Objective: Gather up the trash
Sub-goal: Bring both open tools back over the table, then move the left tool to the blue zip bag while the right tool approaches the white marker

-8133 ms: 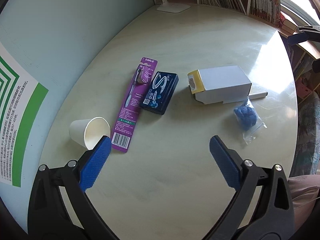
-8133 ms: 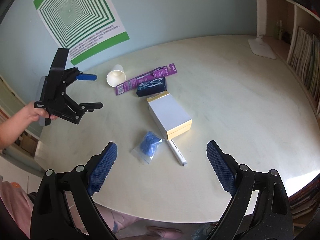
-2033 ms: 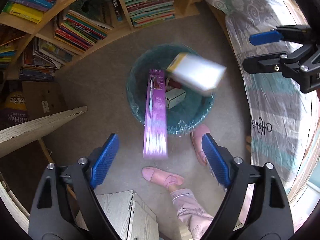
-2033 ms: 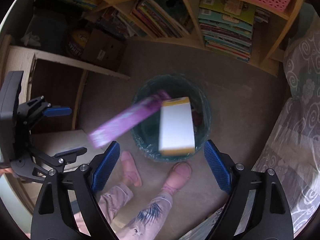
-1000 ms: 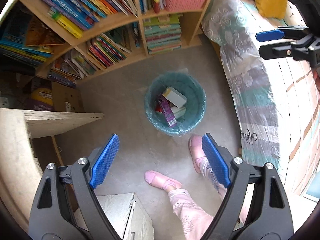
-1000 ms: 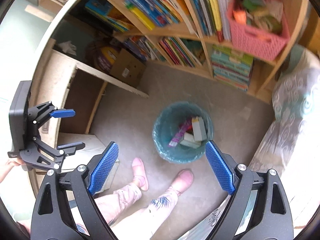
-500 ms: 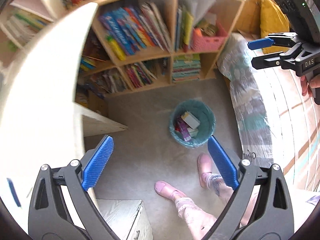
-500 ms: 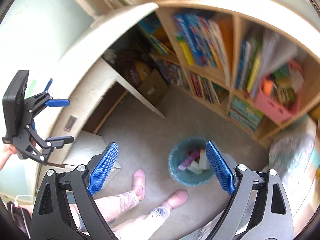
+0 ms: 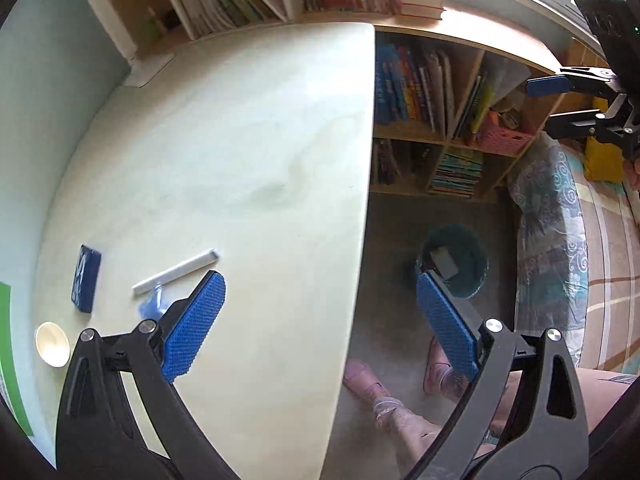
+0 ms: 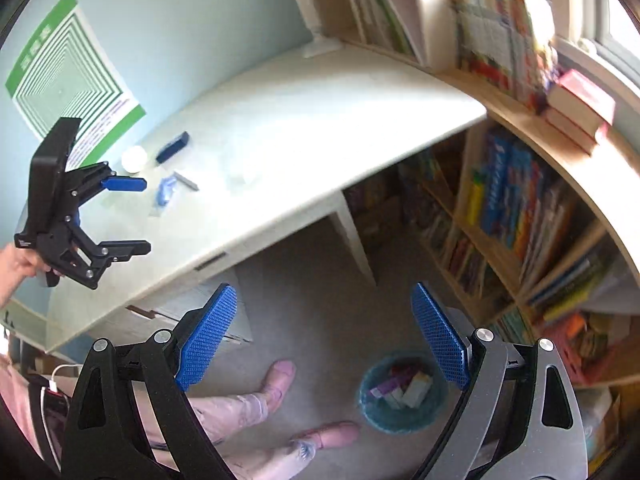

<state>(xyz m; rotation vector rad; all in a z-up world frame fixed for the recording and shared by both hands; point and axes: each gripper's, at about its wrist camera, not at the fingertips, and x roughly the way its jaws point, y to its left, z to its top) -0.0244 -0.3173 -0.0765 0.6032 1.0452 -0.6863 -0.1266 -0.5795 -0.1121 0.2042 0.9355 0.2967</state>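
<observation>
My left gripper [image 9: 320,320] is open and empty, held above the table's [image 9: 240,140] right edge. On the table lie a white marker [image 9: 176,271], a clear bag of blue stuff [image 9: 151,305], a dark blue pack [image 9: 85,278] and a paper cup [image 9: 52,344]. The teal trash bin [image 9: 476,276] on the floor holds a white box [image 9: 443,261]. My right gripper [image 10: 324,340] is open and empty above the floor; its view shows the bin [image 10: 400,396] with the purple package [image 10: 388,386] and the left gripper [image 10: 126,214] over the table.
Bookshelves [image 9: 432,92] stand behind the table and the bin. A bed with a patterned cover [image 9: 560,240] lies to the right. The person's feet in pink slippers [image 9: 372,380] are on the floor near the bin. A lamp base [image 9: 150,70] sits at the table's far corner.
The purple package and white box dropped from the open grippers into the bin. Both grippers then rose and swung back toward the table, which has come into view again.
</observation>
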